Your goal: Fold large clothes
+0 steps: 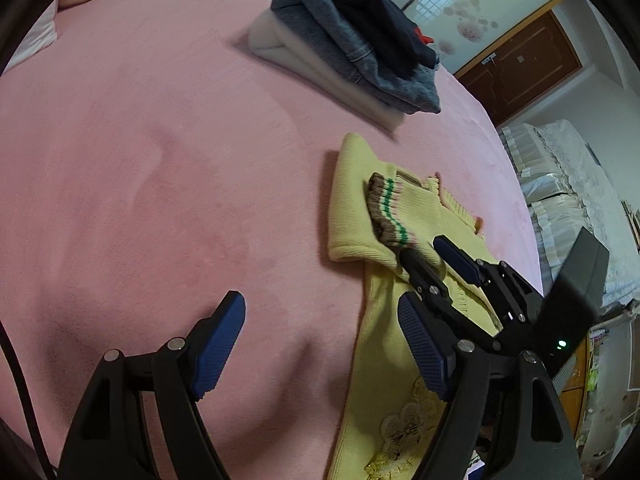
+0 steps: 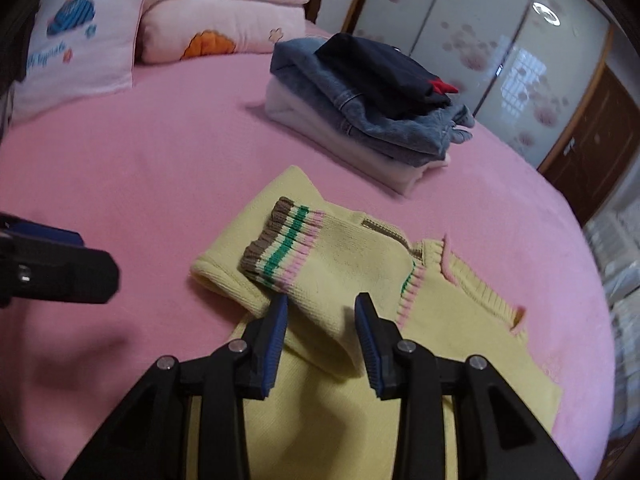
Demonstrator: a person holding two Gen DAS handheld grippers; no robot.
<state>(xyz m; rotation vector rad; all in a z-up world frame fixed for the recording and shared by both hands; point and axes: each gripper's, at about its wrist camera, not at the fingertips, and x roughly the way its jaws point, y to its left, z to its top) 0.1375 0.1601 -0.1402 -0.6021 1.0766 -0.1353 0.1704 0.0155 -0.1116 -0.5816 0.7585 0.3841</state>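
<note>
A pale yellow knit sweater [image 2: 352,364] lies on the pink bed, partly folded, with a sleeve laid across its body. The sleeve's striped cuff [image 2: 280,246] is brown, green and pink; it also shows in the left wrist view [image 1: 386,210]. My right gripper [image 2: 322,304] is open, its jaws standing either side of the folded sleeve just above it. It shows in the left wrist view [image 1: 420,252] over the sweater [image 1: 384,364]. My left gripper [image 1: 320,304] is open and empty over the bare bedspread at the sweater's left edge. One of its fingers [image 2: 60,274] shows at the left of the right wrist view.
A stack of folded clothes [image 2: 360,108], white, denim and dark navy, sits farther back on the pink bedspread [image 2: 140,168]. It also shows in the left wrist view [image 1: 348,48]. Pillows and folded bedding [image 2: 200,20] lie at the head. Sliding wardrobe doors [image 2: 500,52] stand beyond.
</note>
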